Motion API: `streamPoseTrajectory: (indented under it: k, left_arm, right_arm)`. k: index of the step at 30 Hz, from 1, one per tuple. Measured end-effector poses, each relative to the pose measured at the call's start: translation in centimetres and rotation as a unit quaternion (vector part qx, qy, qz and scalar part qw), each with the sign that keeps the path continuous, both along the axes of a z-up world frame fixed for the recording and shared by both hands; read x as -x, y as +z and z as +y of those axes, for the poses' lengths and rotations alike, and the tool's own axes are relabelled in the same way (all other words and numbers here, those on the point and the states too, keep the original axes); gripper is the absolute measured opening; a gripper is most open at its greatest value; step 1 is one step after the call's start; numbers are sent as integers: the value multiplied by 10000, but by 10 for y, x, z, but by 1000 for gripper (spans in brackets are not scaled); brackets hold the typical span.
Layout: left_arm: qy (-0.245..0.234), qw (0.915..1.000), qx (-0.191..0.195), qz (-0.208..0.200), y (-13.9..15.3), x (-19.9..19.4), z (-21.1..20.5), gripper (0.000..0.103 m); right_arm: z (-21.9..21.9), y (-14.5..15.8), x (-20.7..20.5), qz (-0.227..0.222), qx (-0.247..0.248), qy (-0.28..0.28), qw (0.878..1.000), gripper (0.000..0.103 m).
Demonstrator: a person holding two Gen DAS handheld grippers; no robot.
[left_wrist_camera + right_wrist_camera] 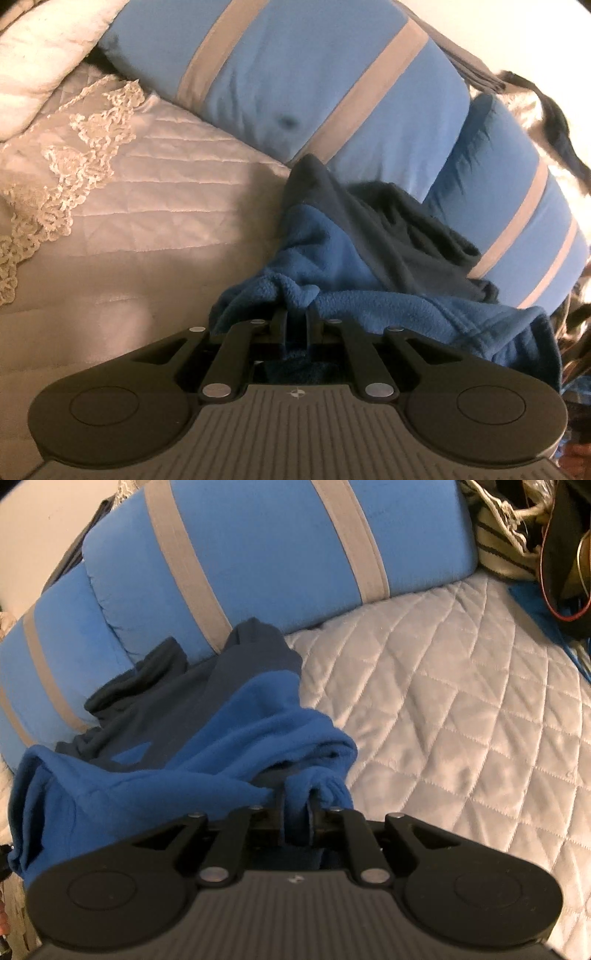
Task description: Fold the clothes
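Okay, you are pinching the two-tone blue and navy fleece garment [332, 258] with both tools: left gripper [296, 317] clenched on a bunched blue edge, right gripper [297, 805] clamping another fold. The garment is lying crumpled on the pale quilted bedspread [443, 709], touching the blue grey-striped pillows [314, 81].

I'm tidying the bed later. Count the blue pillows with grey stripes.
2. One large pillow lies along the head of the bed behind the fleece garment; a second pillow sits beside it, at its left. Others may be hidden.
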State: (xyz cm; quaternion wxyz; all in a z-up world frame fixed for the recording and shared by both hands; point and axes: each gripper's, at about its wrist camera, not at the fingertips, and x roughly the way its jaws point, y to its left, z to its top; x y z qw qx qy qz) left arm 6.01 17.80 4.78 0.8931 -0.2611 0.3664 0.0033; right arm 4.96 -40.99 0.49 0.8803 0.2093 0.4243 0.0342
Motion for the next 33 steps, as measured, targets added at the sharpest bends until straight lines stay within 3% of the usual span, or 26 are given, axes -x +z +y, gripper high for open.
streamPoseTrajectory:
  k: [1,2,5,26,30,33]
  left_arm:
    - [41,10000,86,-9,0,1,2,10]
    - [67,9999,142,-18,1,1,3,10]
    - [87,9998,182,-82,2,1,4,11]
    - [20,9995,-239,-221,6,5,-10,12]
    - [22,9994,-253,-252,8,5,-10,12]
    - [26,9992,-239,-306,14,4,-9,18]
  right_arm:
    - [1,3,0,-45,9,-2,10000,34]
    - [3,5,0,-86,30,8,10000,41]
    - [10,9,1,-181,159,62,9997,47]
    - [36,15,14,-356,1274,278,9908,58]
    - [36,17,17,-439,1396,228,9890,69]
    - [34,24,20,-643,1498,183,9865,80]
